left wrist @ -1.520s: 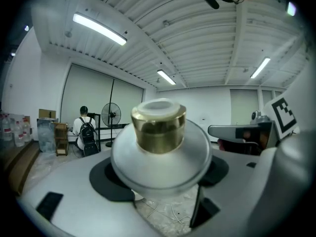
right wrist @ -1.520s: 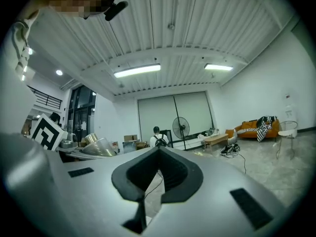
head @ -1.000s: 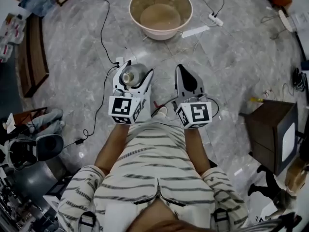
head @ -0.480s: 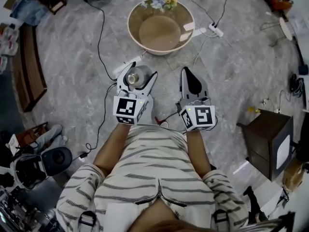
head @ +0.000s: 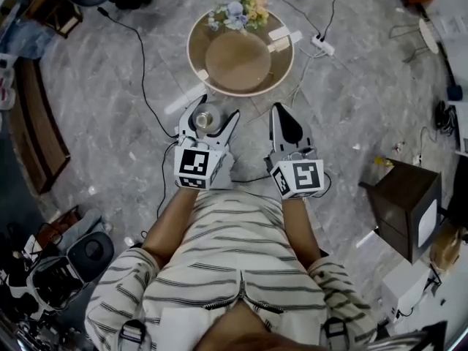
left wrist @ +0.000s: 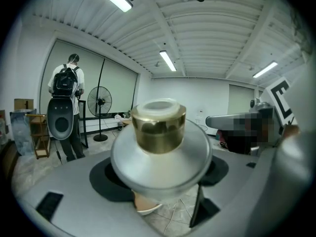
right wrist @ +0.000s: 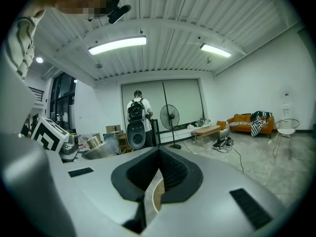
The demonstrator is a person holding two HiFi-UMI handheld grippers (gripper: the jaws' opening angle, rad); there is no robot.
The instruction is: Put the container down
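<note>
A: Ok, where's the container?

B: Silver container (head: 205, 115), gold cap up, is clamped in the left tool (head: 214, 110). Jaws stand wide round its body, pads on both sides. It's upright and off the grey stone floor (head: 110, 108), just ahead of the person's striped shirt (head: 227, 232).

A: And the right tool?

B: Right tool (head: 281, 120) has its jaws together, nothing betw. them. It's about level w/ the left one, just beside it, not touching.

A: What's ahead?

B: Round tan basin (head: 191, 57) on the floor, just beyond both tools. Flowers (head: 238, 12) at its far rim, power strip (head: 320, 44) to its right.

A: Anything else?

B: In the left gripper view, a person w/ backpack (left wrist: 66, 83) stands near a fan (left wrist: 100, 101), well apart from the container.
</note>
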